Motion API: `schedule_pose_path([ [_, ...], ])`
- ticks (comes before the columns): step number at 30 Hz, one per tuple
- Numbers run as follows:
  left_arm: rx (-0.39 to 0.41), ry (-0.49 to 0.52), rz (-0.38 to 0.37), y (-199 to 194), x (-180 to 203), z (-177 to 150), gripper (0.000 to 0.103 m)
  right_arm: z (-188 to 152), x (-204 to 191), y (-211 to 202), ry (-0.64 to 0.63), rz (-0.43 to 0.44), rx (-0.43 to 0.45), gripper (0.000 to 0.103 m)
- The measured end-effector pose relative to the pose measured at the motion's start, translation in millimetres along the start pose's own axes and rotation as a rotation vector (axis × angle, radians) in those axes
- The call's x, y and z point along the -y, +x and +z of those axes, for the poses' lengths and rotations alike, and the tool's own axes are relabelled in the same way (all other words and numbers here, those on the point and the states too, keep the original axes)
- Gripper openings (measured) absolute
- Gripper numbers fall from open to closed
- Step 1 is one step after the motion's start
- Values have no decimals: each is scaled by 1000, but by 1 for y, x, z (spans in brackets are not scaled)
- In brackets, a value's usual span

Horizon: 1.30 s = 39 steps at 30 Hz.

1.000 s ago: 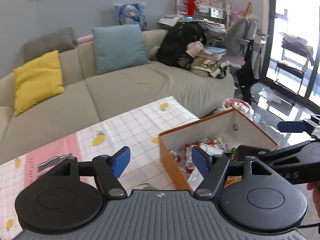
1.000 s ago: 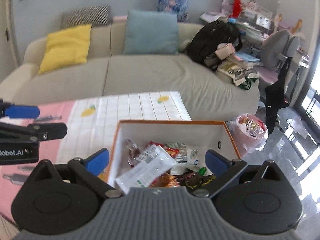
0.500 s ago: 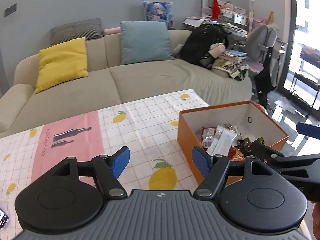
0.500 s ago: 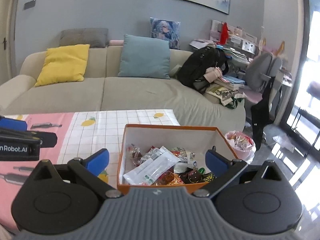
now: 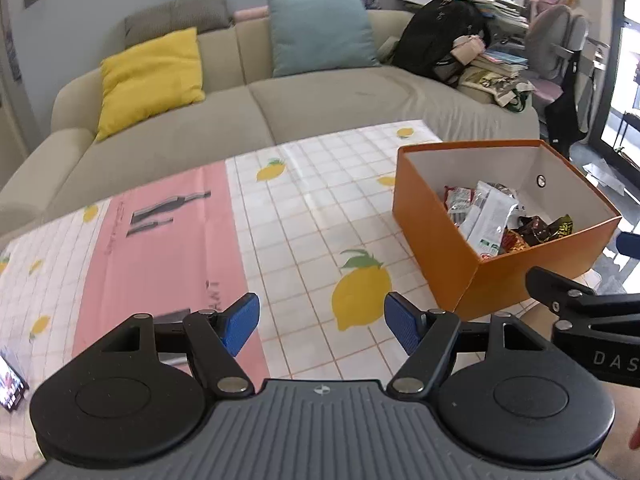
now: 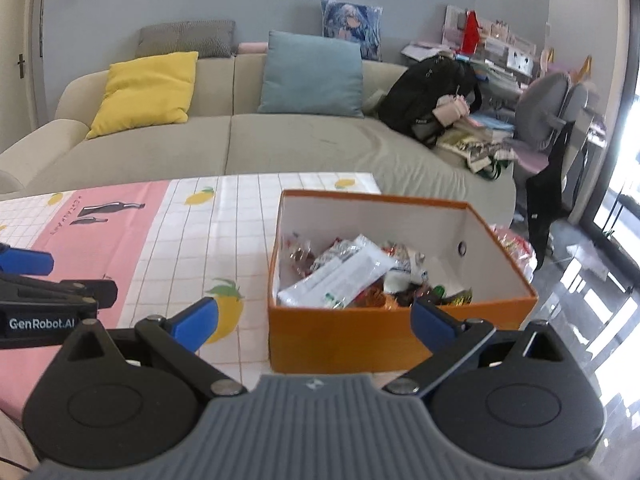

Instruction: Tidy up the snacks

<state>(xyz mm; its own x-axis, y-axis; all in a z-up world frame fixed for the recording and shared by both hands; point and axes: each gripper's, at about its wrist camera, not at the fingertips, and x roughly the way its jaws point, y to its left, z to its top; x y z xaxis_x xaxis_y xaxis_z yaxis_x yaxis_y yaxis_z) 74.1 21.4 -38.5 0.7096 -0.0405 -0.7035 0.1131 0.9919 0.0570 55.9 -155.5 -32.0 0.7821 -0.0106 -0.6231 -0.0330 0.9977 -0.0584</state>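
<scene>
An orange box stands at the right end of the table and holds several snack packets, with a long white packet on top. The box also shows in the right wrist view. My left gripper is open and empty, above the lemon-print tablecloth, to the left of the box. My right gripper is open and empty, in front of the box's near wall. The right gripper's finger also shows in the left wrist view.
The tablecloth has a pink band and lemon prints. A beige sofa with yellow and blue cushions stands behind the table. A black backpack, a chair and a full bin are to the right. A phone lies at the table's left edge.
Both grippers have pulled back and away from the box, towards the table's near side. The left one has swung left over the tablecloth. Both stay open and empty.
</scene>
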Motion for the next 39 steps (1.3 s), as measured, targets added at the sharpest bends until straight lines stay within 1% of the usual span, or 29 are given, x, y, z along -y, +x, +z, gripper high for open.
schedule_pose_path([
  [3, -15, -25, -4, 3, -3, -2, 84, -3, 0, 4, 3, -3, -21, 100],
  [9, -27, -41, -4, 4, -7, -5, 84, -3, -3, 8, 7, 2, -52, 100],
  [24, -33, -62, 1, 3, -10, -4, 84, -1, -10, 6, -28, 1, -58, 100],
  [39, -36, -58, -5, 2, -9, -4, 84, -1, -13, 6, -42, 6, -60, 100],
])
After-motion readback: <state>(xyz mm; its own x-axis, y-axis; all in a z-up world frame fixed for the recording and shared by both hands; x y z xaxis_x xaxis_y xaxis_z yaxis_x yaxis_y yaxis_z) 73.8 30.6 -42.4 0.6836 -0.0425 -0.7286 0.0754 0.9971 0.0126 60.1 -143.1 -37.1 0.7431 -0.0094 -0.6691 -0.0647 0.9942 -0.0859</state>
